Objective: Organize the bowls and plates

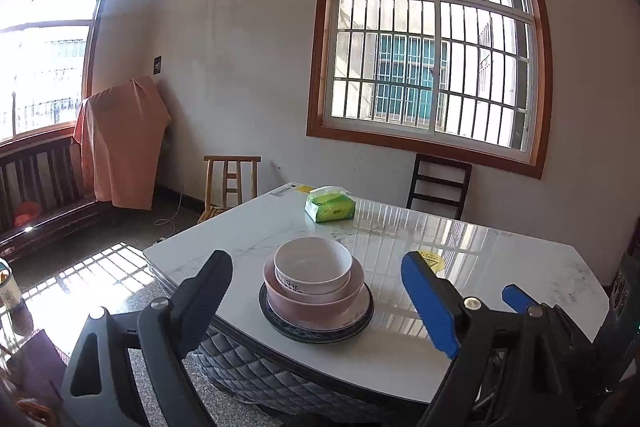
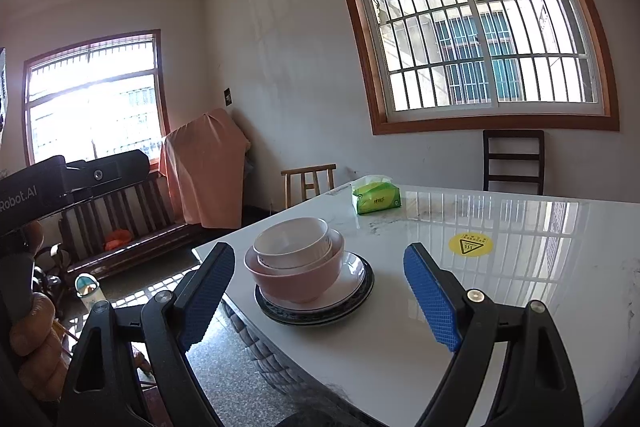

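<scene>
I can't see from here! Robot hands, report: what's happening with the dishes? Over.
Left gripper open, empty. Right gripper open, empty. Bowls nested on stacked plates. Nothing in the way.

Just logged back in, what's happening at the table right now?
Nothing is being held. The left tool and right tool are both open, hovering short of the table, each facing the stack. The white bowl sits nested in the pink bowl, which rests on the plates near the table's edge. A green tissue pack lies further back.
</scene>
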`<state>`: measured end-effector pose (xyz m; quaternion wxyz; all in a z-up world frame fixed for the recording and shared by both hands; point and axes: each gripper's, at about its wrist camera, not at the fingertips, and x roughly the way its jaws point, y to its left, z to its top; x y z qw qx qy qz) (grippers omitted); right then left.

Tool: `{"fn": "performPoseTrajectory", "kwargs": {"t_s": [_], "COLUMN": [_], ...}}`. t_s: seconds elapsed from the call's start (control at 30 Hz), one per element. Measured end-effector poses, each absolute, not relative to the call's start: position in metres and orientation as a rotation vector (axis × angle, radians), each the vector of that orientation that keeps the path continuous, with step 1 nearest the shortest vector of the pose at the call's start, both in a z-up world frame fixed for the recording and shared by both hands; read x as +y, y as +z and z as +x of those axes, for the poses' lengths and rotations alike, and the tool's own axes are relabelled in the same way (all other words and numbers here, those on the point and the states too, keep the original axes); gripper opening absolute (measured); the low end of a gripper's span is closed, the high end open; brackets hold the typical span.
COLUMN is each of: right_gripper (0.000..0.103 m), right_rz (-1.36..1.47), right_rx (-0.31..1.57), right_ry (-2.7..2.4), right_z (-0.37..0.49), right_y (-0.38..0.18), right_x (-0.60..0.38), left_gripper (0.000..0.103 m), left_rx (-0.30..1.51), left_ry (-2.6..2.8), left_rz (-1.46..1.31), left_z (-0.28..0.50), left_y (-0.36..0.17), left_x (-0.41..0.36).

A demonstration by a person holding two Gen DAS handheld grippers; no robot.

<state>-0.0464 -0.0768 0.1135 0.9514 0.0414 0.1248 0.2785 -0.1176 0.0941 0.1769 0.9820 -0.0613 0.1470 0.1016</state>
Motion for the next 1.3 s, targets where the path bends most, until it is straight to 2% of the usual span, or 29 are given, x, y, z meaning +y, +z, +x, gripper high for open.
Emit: {"fn": "performPoseTrajectory", "kwargs": {"t_s": [0.37, 0.63, 1.3], "right_gripper": [0.088, 0.095, 0.096], "right_rz": [0.066, 0.056, 0.075], "right_rx": [0.266, 0.279, 0.355], "right_ry": [0.548, 0.527, 0.513], "right_z": [-0.047, -0.046, -0.033], "right_y": [0.104, 0.1, 0.077], "right_x": [-0.078, -0.078, -0.085], "left_gripper": [0.089, 0.089, 0.089], "left_rx": [0.368, 0.381, 0.504], "left_ry": [0.233, 0.282, 0.322], "left_rz": [-0.129, -0.102, -0.108], "left_z": [-0.102, -0.093, -0.056], "left_y": [0.152, 0.131, 0.084], "left_x": [0.1, 0.099, 0.1]}}
